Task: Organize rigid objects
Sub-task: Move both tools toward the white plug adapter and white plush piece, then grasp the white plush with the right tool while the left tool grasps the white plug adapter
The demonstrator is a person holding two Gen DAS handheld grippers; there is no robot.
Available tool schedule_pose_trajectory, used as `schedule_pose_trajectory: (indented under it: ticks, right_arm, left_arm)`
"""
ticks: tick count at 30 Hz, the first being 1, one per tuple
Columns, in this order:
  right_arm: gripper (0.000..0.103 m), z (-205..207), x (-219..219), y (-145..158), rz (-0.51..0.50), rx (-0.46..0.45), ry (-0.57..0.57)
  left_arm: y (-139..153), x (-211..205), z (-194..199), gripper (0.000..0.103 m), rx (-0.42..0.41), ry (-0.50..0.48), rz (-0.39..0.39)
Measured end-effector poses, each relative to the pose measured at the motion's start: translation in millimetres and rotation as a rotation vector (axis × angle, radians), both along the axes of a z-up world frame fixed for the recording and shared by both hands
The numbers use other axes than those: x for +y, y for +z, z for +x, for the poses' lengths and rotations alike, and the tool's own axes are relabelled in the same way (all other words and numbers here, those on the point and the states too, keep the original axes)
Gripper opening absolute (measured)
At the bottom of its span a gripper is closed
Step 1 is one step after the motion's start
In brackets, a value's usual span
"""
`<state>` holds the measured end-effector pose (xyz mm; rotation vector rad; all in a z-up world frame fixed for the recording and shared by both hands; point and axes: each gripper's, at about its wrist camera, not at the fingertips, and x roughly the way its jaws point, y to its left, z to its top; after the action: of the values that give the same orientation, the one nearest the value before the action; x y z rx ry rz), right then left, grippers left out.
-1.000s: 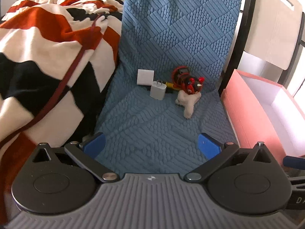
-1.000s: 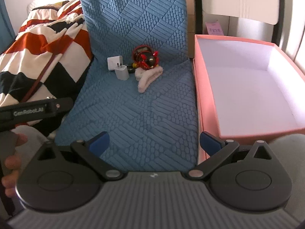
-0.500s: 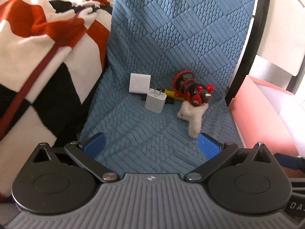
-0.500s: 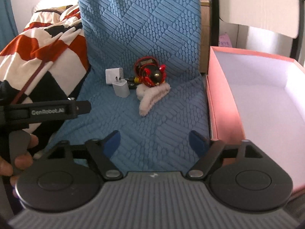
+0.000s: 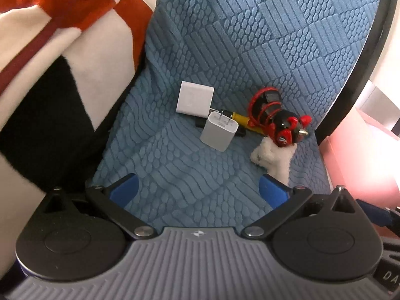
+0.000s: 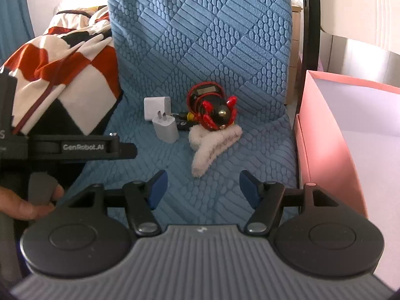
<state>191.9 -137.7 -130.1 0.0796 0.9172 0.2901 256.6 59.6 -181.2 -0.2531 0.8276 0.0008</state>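
Note:
On a blue quilted chair seat (image 5: 190, 175) lie a white plug charger (image 5: 219, 131), a flat white square block (image 5: 195, 98), a red and black toy (image 5: 285, 127), a yellow and black tool (image 5: 246, 122) and a fluffy white hair claw (image 5: 273, 157). My left gripper (image 5: 198, 189) is open and empty, just short of the charger. My right gripper (image 6: 203, 187) is open and empty, close in front of the hair claw (image 6: 215, 147), with the charger (image 6: 165, 127) and toy (image 6: 215, 111) beyond it.
A pink open box (image 6: 350, 135) stands right of the seat, its edge also in the left wrist view (image 5: 360, 155). A red, white and black blanket (image 5: 57, 57) lies to the left. The left gripper's body (image 6: 75, 147) and the hand holding it show in the right wrist view.
Both grippers have moved forward toward the objects on the seat. The right gripper's jaws have narrowed somewhat but stay open. Nothing has been picked up.

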Motion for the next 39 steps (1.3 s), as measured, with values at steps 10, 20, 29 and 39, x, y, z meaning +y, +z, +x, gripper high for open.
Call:
schedule_pose_trajectory:
  ticks: [10,20,29,39]
  right_arm:
    - [0.066,39.5,1.4,-30.9,0.067,0.067,0.019]
    - [0.067,72.2,12.5,-60.4,0.061,0.113,0.006]
    - [0.027,90.3,19.1,-78.8,0.039,0.157,0.012]
    - [0.016,86.9,-0.1,-74.7,-0.037,0.141,-0.066]
  left_arm:
    - [-17.2,-1.5,33.2,0.103,0.037,-0.027,-0.018]
    - [-29.0,-1.4,55.6,0.103,0.056,-0.027,-0.029]
    - [-40.7,6.0,67.9,0.098,0.084,0.007,-0.066]
    - [-51.0,10.0,78.0,0.095,0.088,0.03,-0.114]
